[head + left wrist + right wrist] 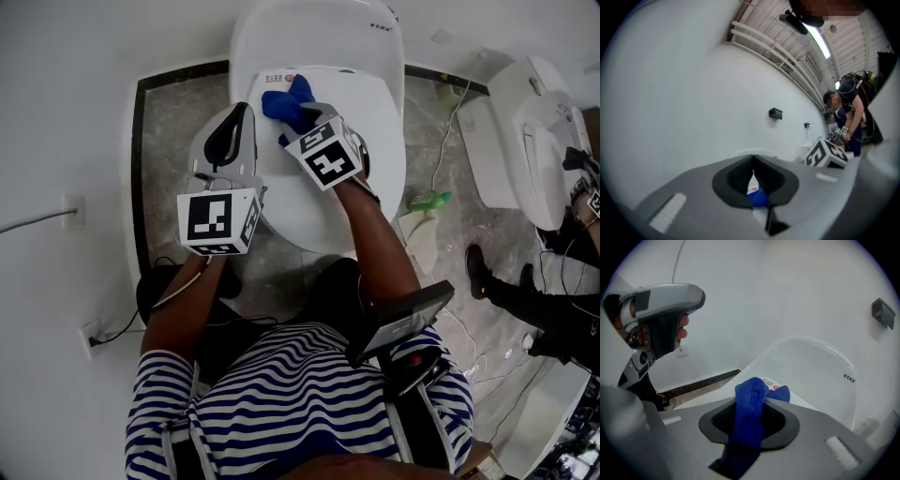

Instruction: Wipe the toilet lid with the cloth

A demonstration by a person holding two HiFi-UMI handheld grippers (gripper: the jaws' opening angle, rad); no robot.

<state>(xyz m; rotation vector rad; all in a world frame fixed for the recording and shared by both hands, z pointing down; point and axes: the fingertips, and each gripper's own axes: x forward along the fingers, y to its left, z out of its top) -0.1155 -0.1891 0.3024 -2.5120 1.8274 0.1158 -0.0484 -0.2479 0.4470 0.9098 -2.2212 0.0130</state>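
Head view was taken as the guide, read from nine o'clock across to three. A wall socket (73, 208) was seen at the far left. Next, the left gripper (243, 111) was held over the nine o'clock edge of the toilet lid (380, 122). In the left gripper view its jaws (753, 174) were shown closed tip to tip with nothing between them. Only a scrap of blue was glimpsed beyond them.

Just to its right, the cloth (283, 101) was found at about twelve o'clock on the lid, beside a small label at the hinge end. It was clamped in the closed jaws of the right gripper (302, 126). In the right gripper view a fold of it (750, 404) was seen bunched up and standing out past the jaws. Whether it was pressed on the lid could not be told for certain.

A second toilet (534, 131) was noted at three o'clock.

No streaks or wet patches were visible. The wipe was judged barely begun, with the lid's middle and six o'clock end left to do.
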